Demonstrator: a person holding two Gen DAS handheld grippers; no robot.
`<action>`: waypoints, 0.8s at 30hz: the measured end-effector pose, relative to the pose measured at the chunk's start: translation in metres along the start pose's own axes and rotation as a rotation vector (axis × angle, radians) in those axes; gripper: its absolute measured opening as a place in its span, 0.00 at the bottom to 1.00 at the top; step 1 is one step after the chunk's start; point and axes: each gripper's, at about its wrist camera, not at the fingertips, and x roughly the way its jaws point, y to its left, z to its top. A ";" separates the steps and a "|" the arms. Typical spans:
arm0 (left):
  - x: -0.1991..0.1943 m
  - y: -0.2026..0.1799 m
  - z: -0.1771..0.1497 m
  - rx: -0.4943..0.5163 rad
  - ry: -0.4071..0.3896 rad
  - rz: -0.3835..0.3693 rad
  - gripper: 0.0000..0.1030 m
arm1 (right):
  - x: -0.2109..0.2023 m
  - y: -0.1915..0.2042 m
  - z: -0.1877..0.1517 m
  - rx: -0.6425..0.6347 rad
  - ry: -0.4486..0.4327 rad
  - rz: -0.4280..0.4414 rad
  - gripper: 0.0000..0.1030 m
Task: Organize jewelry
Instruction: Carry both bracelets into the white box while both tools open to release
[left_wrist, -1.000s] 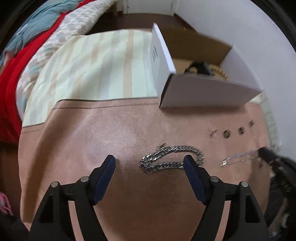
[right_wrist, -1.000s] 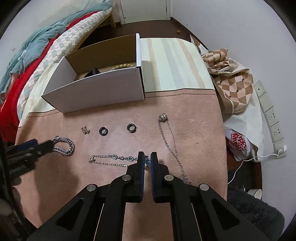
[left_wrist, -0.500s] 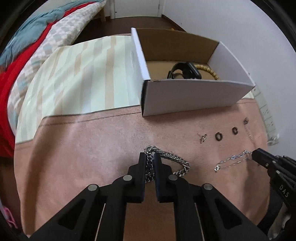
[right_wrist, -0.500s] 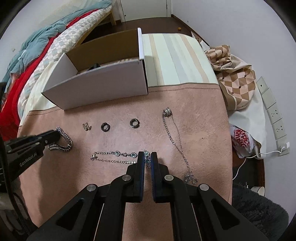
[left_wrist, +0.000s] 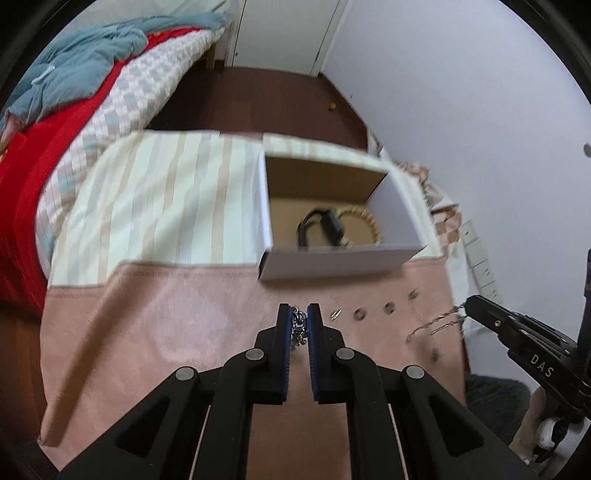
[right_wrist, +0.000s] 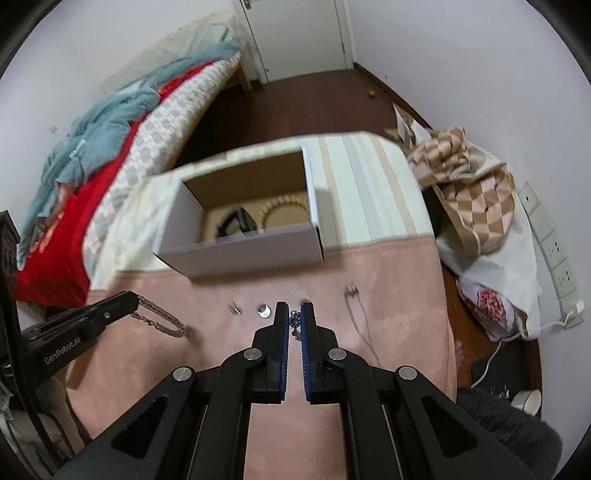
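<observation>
Chains up — left gripper (left_wrist: 299, 325) clamps the chunky silver bracelet (left_wrist: 298, 328), right gripper (right_wrist: 294, 321) pinches the blue-stone necklace (right_wrist: 295, 326), both lifted off the pink worktop (left_wrist: 166, 332), presumably headed for the open box (left_wrist: 332, 258) behind.

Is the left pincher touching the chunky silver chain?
Touching. In the left wrist view, the left gripper is shut on the chain. The right wrist view also shows the chain hanging from its tip.
</observation>
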 end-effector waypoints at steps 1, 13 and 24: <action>-0.006 -0.001 0.008 0.000 -0.015 -0.005 0.05 | -0.006 0.003 0.007 -0.010 -0.014 0.006 0.06; -0.017 -0.017 0.102 0.022 -0.106 -0.049 0.05 | 0.002 0.037 0.124 -0.114 -0.041 0.037 0.06; 0.070 0.000 0.137 0.004 0.047 -0.037 0.06 | 0.102 0.040 0.167 -0.150 0.122 0.037 0.06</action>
